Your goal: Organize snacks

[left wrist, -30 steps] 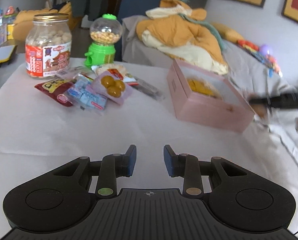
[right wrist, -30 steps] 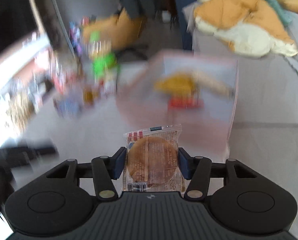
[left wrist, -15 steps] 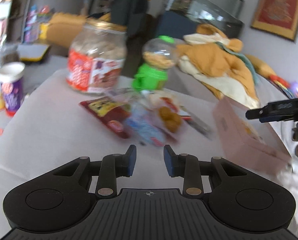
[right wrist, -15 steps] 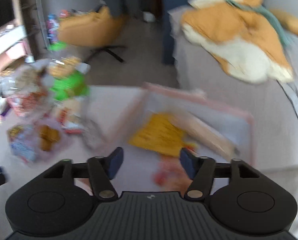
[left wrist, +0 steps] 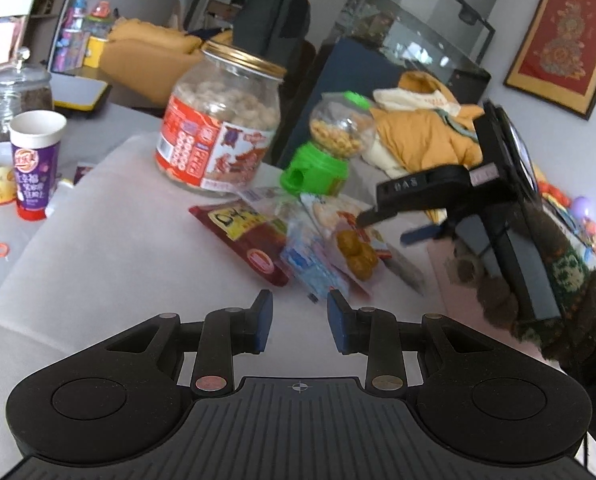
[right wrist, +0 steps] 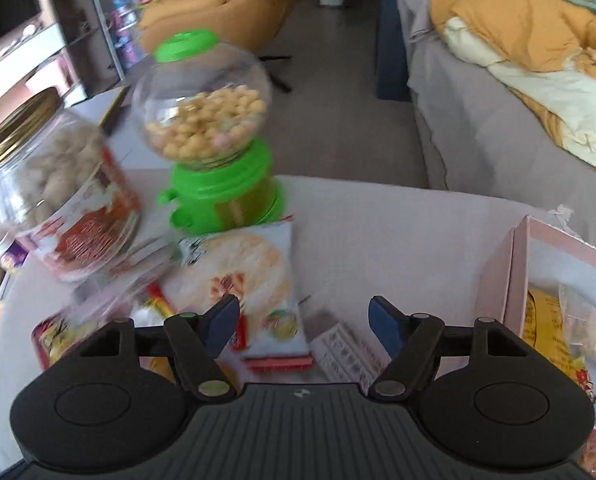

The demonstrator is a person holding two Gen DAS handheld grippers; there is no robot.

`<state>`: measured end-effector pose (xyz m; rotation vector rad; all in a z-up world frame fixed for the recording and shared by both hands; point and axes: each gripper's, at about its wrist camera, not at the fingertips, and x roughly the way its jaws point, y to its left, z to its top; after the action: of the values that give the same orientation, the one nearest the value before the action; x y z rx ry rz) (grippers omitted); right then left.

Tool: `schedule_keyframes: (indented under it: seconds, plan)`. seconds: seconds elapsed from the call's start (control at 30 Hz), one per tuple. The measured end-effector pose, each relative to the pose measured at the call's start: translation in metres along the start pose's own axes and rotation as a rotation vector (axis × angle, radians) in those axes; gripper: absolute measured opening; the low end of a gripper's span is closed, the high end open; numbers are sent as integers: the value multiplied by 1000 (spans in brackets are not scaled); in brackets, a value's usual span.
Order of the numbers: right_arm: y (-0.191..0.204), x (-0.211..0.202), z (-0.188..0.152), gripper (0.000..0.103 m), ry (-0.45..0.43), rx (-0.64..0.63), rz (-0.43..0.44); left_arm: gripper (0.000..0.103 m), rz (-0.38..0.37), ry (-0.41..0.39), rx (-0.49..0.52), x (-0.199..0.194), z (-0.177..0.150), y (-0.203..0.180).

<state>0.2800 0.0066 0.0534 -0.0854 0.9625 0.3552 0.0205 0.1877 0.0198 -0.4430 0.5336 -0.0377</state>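
A pale cloth-covered surface (left wrist: 98, 248) carries, from the left, a purple paper cup (left wrist: 34, 164), a gold-lidded jar of puffed snacks (left wrist: 222, 124), a green candy dispenser (left wrist: 329, 148) and a heap of snack packets (left wrist: 309, 240); behind them are a yellow armchair (left wrist: 146, 56) and a bed with an orange quilt (right wrist: 537, 40). The left gripper (left wrist: 299, 316) hovers low over the cloth, fingers a narrow gap apart and holding nothing, with the heap just beyond its tips. The right gripper (right wrist: 303, 320) is spread wide and empty above the heap, over a rice-cracker packet (right wrist: 242, 280) whose long axis runs away from it toward the dispenser. A pink box (right wrist: 513, 276) with packets inside sits at the right.
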Motion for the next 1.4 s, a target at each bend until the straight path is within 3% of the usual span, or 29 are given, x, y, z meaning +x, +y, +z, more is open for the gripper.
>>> schedule_keyframes:
  seconds: [0.1, 0.23, 0.37, 0.43, 0.5, 0.6, 0.8, 0.93, 1.07, 1.2, 1.4]
  plan:
    - [-4, 13, 0, 73, 67, 38, 77, 34, 13, -13, -21, 3, -2, 8]
    - [-2, 8, -5, 73, 86, 36, 107, 34, 15, 5, -46, 7, -3, 17]
    - [24, 0, -21, 63, 219, 38, 335, 34, 14, 8, -52, 7, -3, 19]
    - [40, -10, -30, 60, 253, -22, 400, 34, 9, 11, -58, 6, -4, 20]
    - [47, -27, -29, 61, 172, -93, 355, 34, 6, 23, -66, 8, -4, 22]
    - [40, -32, -10, 63, 60, -122, 195, 34, 0, 40, -69, 10, -5, 22]
    - [9, 3, 7, 62, 144, -254, -27, 34, -5, 17, -77, 5, -5, 22]
    - [-7, 24, 6, 51, 223, -201, -22, 34, 3, 9, -88, 3, -4, 24]
    - [-2, 23, -4, 43, 201, -182, 4, 34, 23, 5, -95, 4, -4, 27]
    - [27, 0, -36, 43, 222, -234, 129, 34, 32, 11, -96, 6, -5, 29]
    - [50, -41, -90, 43, 213, -329, 231, 34, 34, -4, -67, 0, 1, 18]
